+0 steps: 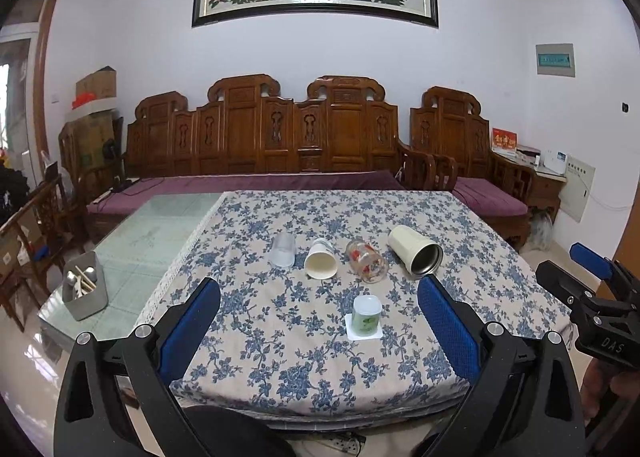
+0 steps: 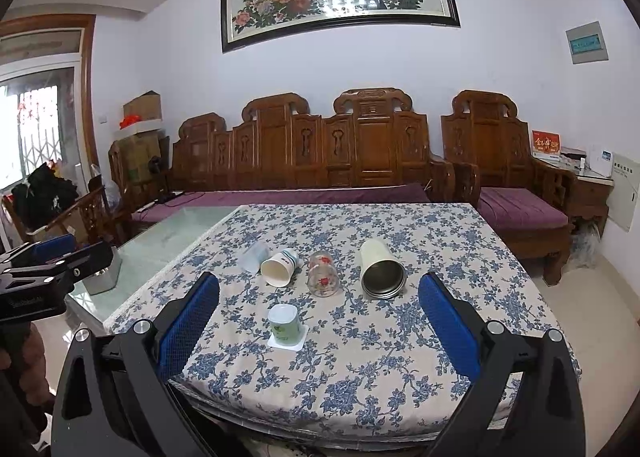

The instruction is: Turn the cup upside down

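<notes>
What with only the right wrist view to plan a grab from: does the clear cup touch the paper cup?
Observer: No. The left wrist view shows the clear cup and the paper cup apart.
Operator: What's in the metal bin?
Observer: Chopsticks and spoons stand in it.
Operator: Where is my right gripper?
Observer: Past the right edge of the table, level with the tumbler.

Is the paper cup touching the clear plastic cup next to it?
Apart. The left wrist view shows tablecloth between the paper cup and the plastic cup; in the right wrist view they overlap.
</notes>
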The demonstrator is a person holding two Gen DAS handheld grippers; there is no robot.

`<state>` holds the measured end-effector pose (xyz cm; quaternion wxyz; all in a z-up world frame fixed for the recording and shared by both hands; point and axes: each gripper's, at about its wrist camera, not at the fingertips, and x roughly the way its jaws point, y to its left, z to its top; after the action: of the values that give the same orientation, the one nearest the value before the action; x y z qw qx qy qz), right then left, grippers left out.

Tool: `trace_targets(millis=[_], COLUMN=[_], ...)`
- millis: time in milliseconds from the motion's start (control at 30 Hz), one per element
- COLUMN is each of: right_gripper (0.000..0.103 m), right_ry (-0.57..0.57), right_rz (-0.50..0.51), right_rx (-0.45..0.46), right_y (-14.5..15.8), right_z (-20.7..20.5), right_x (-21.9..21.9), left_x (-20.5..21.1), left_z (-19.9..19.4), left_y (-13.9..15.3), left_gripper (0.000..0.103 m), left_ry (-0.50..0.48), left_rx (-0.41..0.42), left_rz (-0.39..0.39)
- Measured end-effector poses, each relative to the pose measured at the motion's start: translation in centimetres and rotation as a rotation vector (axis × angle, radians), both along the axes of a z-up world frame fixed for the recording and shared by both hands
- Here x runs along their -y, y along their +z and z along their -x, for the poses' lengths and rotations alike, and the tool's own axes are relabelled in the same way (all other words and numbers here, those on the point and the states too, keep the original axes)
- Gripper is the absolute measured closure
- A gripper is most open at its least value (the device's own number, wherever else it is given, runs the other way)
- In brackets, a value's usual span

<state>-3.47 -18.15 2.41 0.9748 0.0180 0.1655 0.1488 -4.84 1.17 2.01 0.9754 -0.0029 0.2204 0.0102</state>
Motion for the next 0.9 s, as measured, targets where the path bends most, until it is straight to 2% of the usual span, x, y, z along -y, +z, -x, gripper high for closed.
trace_targets(millis=[900], right_gripper=[0.002], right_ry=[0.001], right_rz=[0.001], right_rx=[-0.003], right_y=[-0.08], right_z=[0.11], right_x=[-0.28], left_x=[0.04], left_z=[-0.07], left_y=[-0.08], left_gripper=[0.008], left_ry=[0.000], left_rx=[0.000], left_rz=[0.000])
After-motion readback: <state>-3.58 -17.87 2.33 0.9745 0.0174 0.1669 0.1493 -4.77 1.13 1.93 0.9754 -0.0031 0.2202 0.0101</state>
